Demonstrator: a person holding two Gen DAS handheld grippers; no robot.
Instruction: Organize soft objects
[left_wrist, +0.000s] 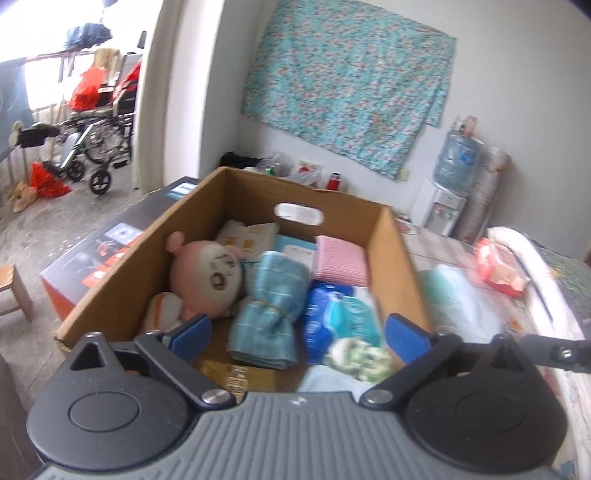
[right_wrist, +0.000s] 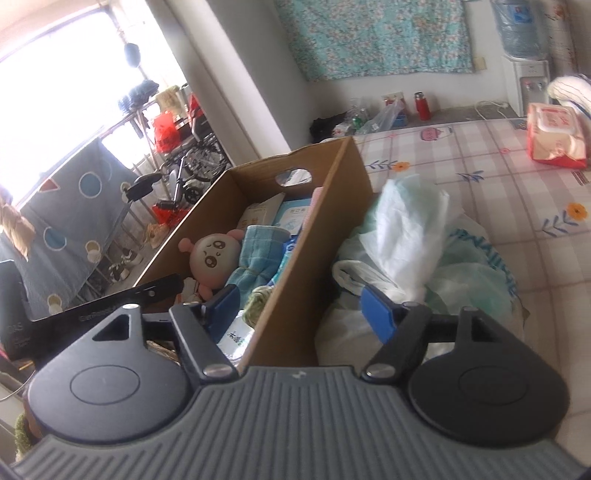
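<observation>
Bedroom; cardboard box (left_wrist: 400, 254) filled; both grippers agape.

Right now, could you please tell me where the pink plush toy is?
The pink plush toy lies inside the cardboard box, on its left side in the left wrist view, beside the rolled blue towel.

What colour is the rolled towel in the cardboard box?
Light blue with a faint check pattern: the rolled towel shows best in the left wrist view.

A lived-in home bedroom: a bed (right_wrist: 461, 155) with a checked floral sheet, a patterned cloth (left_wrist: 347, 85) hung on the wall, a water dispenser (left_wrist: 443, 199) in the corner, and a wheelchair (left_wrist: 103, 136) beside hanging laundry (right_wrist: 70, 225).
</observation>
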